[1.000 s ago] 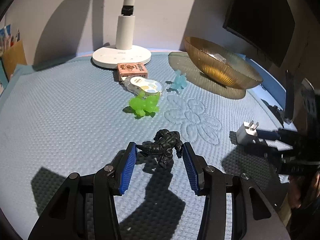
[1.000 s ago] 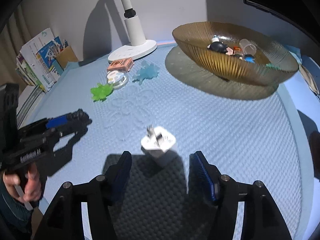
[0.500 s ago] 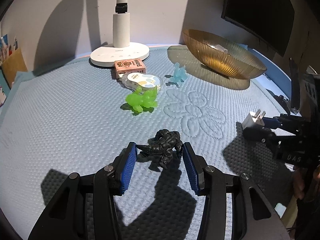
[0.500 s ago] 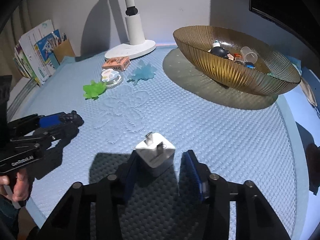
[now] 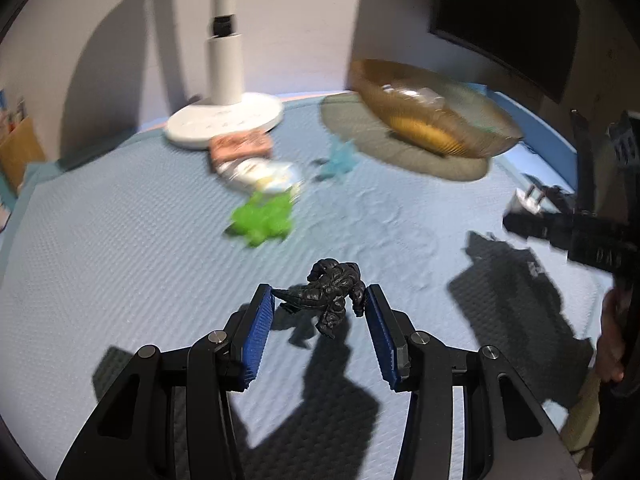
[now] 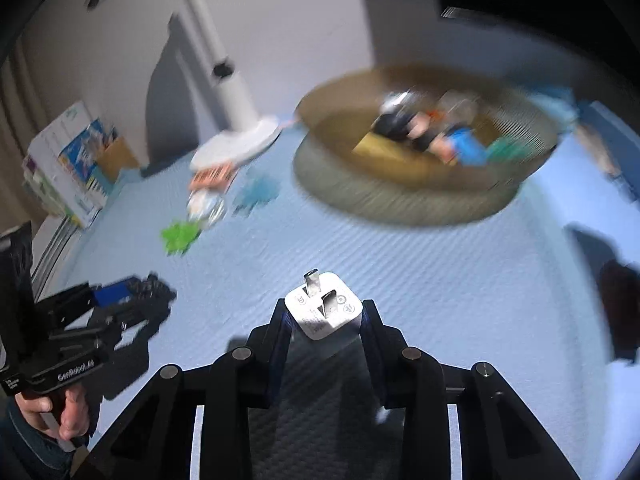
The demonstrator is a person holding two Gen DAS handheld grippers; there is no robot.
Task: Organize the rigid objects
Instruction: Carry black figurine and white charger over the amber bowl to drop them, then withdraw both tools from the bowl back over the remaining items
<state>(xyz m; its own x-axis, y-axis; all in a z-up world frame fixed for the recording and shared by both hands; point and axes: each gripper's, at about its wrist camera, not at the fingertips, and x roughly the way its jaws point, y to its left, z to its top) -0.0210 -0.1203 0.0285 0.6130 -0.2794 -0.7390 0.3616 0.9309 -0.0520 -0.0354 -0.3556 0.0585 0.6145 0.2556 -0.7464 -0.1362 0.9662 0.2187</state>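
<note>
Both claws are loaded: the left gripper (image 5: 319,305) pinches the black figurine (image 5: 330,294). Right gripper (image 6: 325,316) has just been closing and now clamps the white plug adapter (image 6: 326,306), above the blue mat (image 6: 440,272).

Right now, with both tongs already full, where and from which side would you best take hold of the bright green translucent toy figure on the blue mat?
The bright green translucent toy figure lies low and splayed, blurred here. I would come from above and pinch its thicker middle across the narrow width, not the thin limbs. The near side is free; a round clear case touches its far side.
</note>
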